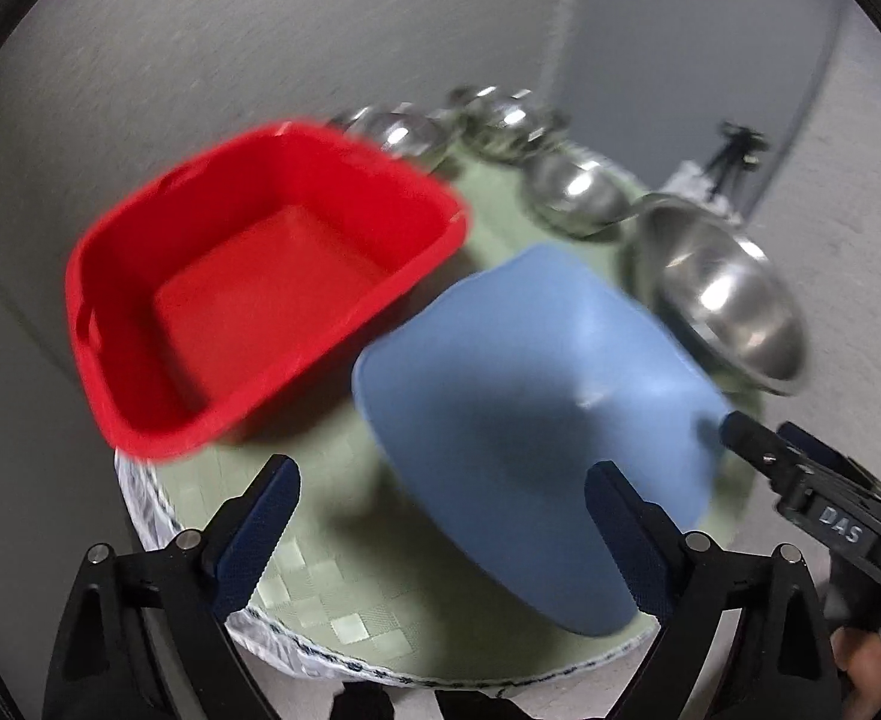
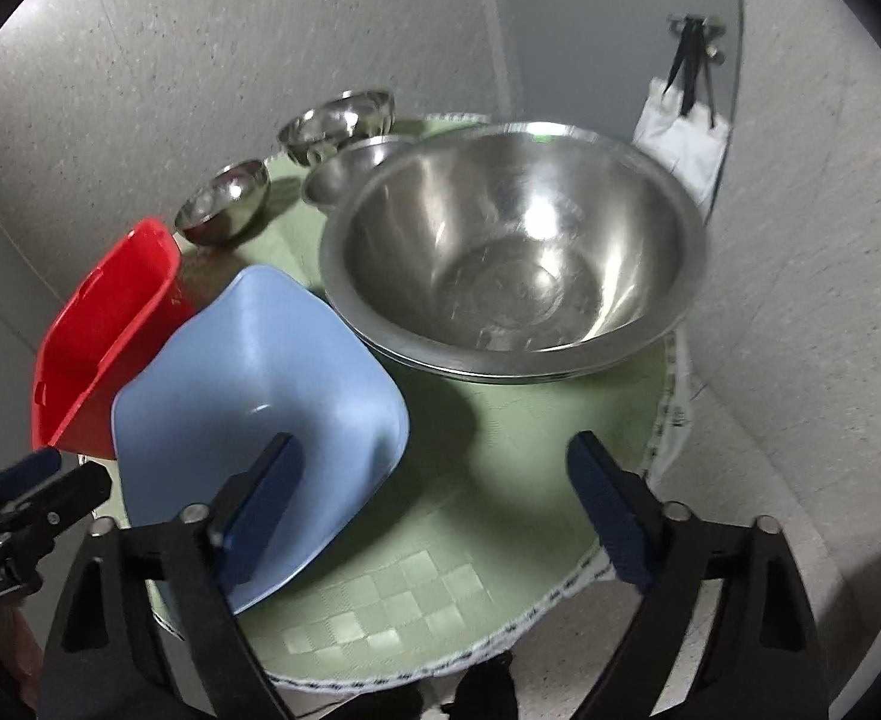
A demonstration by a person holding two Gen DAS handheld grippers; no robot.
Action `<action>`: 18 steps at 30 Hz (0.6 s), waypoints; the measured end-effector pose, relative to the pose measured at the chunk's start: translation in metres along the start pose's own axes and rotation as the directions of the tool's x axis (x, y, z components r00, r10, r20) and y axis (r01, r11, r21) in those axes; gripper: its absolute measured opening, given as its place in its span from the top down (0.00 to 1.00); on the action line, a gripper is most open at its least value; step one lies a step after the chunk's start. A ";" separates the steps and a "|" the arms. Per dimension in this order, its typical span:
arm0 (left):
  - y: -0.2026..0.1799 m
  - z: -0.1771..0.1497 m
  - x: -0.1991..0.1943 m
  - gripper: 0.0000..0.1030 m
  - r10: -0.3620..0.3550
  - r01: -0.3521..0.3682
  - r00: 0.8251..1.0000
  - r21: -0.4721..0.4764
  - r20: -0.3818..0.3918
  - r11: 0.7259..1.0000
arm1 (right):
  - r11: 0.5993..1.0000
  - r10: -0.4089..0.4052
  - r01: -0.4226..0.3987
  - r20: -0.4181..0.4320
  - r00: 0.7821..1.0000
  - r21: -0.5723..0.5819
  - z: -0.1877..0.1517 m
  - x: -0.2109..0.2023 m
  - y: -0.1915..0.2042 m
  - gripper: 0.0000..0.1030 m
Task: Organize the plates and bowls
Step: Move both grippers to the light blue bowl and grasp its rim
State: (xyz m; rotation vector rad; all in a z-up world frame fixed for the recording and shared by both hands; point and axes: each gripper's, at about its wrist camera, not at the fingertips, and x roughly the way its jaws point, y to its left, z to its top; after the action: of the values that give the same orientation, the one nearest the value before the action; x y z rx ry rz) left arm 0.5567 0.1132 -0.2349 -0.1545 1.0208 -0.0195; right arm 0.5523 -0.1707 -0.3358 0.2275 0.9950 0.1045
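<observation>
A blue square bowl (image 1: 536, 408) (image 2: 254, 396) sits tilted on the green mat, leaning toward a red square basin (image 1: 260, 282) (image 2: 104, 336) at its left. A large steel bowl (image 2: 512, 252) (image 1: 722, 294) stands to the right. My left gripper (image 1: 440, 534) is open, its jaws wide apart in front of the blue bowl, with its right finger over the bowl's near edge. My right gripper (image 2: 428, 510) is open, its left finger (image 2: 260, 510) over the blue bowl's inside; it also shows in the left wrist view (image 1: 800, 468) at the bowl's right corner.
Three smaller steel bowls (image 2: 224, 201) (image 2: 338, 120) (image 2: 350, 171) stand at the back of the round table with its green mat (image 2: 500, 480). Grey walls close in behind. A white cloth and tripod (image 2: 686, 114) are at the far right.
</observation>
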 end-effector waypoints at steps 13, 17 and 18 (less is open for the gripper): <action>-0.008 0.000 0.082 0.42 0.005 -0.011 0.997 -0.076 -0.078 0.997 | 0.981 0.192 -0.192 -0.113 0.975 0.008 0.002 0.055 -0.004 0.51; 0.003 0.004 0.095 0.62 -0.043 0.036 0.995 -0.078 -0.091 0.996 | 0.969 0.248 -0.249 -0.116 0.962 0.007 0.001 0.057 0.003 0.66; 0.003 0.005 0.097 0.68 -0.057 0.051 0.995 -0.069 -0.083 0.996 | 0.966 0.256 -0.257 -0.117 0.960 0.007 0.001 0.057 0.005 0.68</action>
State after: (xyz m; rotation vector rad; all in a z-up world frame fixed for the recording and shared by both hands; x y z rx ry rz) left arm 0.6119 0.1081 -0.3151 -0.2437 1.1025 -0.0414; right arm 0.5839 -0.1556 -0.3808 0.3456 1.0778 0.3626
